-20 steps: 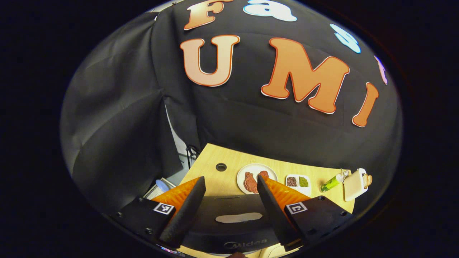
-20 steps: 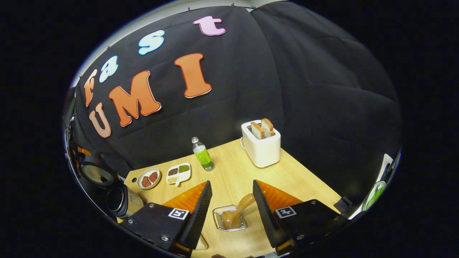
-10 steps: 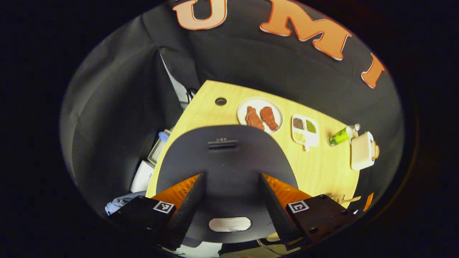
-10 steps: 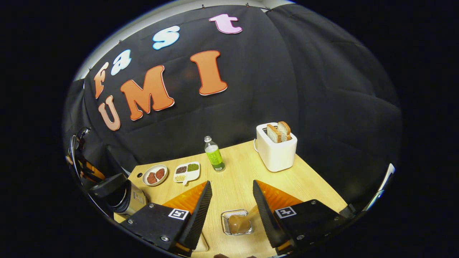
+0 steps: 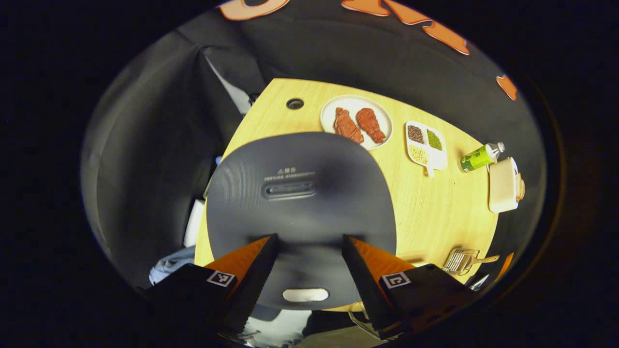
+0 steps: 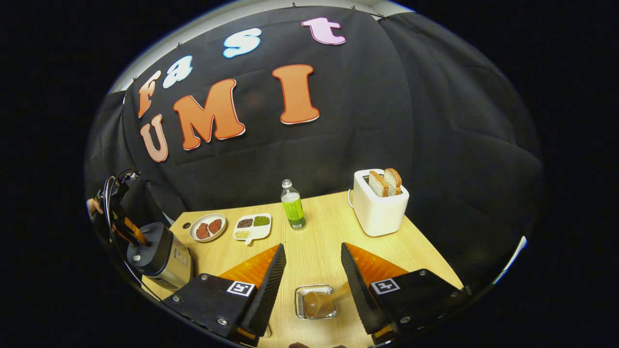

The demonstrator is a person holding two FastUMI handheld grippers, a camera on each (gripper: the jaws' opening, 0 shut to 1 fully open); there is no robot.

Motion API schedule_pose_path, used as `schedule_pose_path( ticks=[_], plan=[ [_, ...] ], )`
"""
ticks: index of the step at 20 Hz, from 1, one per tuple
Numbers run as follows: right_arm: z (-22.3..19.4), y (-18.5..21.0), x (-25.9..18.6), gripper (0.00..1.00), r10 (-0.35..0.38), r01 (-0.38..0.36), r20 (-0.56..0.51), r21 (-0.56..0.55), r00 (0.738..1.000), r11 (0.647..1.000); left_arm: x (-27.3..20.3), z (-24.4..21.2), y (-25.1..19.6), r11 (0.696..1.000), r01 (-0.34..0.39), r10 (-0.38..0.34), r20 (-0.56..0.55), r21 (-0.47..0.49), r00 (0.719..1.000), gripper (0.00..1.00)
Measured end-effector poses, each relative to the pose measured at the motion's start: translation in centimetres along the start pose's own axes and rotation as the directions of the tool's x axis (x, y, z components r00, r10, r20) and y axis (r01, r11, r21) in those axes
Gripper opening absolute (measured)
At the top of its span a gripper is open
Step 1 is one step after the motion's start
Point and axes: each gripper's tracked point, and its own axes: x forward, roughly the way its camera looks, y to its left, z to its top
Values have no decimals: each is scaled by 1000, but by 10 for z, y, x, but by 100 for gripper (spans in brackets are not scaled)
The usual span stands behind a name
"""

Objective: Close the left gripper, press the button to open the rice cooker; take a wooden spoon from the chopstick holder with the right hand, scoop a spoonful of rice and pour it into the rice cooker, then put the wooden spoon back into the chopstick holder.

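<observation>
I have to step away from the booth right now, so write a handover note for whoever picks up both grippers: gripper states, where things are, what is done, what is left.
Left gripper: open, hanging over the closed rice cooker, its white button between the fingers; it is not pressed.
Right gripper: open and empty, above the chopstick holder, where the wooden spoon sits.
Done: nothing yet.
Left: close the left gripper, press the button, take the spoon, scoop rice, pour it into the cooker, return the spoon. I cannot pick out the rice supply.
</observation>
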Motion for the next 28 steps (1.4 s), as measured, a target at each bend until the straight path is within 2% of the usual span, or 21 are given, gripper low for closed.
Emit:
schedule_pose_path(
  ticks=[2, 3, 6, 8, 10, 12, 13, 14, 16, 17, 18, 21, 23, 25, 26, 28],
  plan=[
    [18, 10, -3, 72, 29, -28, 57, -17, 998, 999, -1, 12, 0, 1000, -6, 7, 170, -6, 985, 94],
    [29, 14, -5, 72, 39, -36, 85, -35, 996, 999, -2, 15, -4, 1000, -2, 6, 260, -14, 966, 92],
    [58, 29, -11, 72, 73, -56, 163, -109, 984, 993, -29, 19, -16, 1000, 19, -5, 478, -25, 878, 92],
    [76, 42, -15, 72, 94, -63, 207, -150, 974, 987, -68, 30, -14, 999, 0, 22, 607, -37, 794, 93],
    [92, 58, -22, 72, 121, -76, 250, -179, 961, 981, -117, 40, -18, 999, -26, 38, 727, -27, 685, 93],
    [107, 75, -27, 72, 147, -91, 291, -197, 945, 976, -166, 45, -29, 1000, -28, 16, 824, 0, 567, 92],
    [115, 83, -29, 67, 156, -95, 311, -203, 938, 975, -189, 46, -38, 1000, -23, -6, 854, 20, 521, 90],
    [122, 90, -32, 72, 165, -100, 329, -207, 930, 973, -210, 45, -43, 999, -26, -21, 881, 38, 472, 92],
    [134, 103, -40, 72, 180, -111, 354, -206, 918, 972, -253, 39, -51, 997, -41, -42, 920, 63, 389, 90],
    [144, 109, -46, 72, 195, -122, 373, -211, 907, 970, -270, 36, -57, 997, -26, -62, 932, 77, 357, 91],
    [152, 117, -52, 72, 207, -129, 388, -216, 898, 968, -283, 33, -64, 996, -4, -84, 938, 90, 335, 91],
    [160, 124, -65, 72, 223, -145, 407, -214, 886, 966, -306, 28, -70, 994, 48, -106, 949, 96, 296, 90],
    [167, 129, -72, 72, 236, -159, 429, -207, 872, 965, -316, 23, -70, 994, 42, -105, 959, 97, 263, 90],
    [171, 133, -78, 72, 255, -175, 443, -213, 860, 961, -319, 14, -74, 993, 53, -119, 960, 109, 252, 90],
    [170, 132, -79, 77, 254, -171, 444, -219, 859, 961, -322, 8, -72, 993, 47, -116, 962, 108, 246, 90],
    [168, 132, -83, 77, 250, -159, 446, -231, 860, 960, -330, -1, -65, 994, 24, -105, 970, 102, 220, 90]
  ],
)
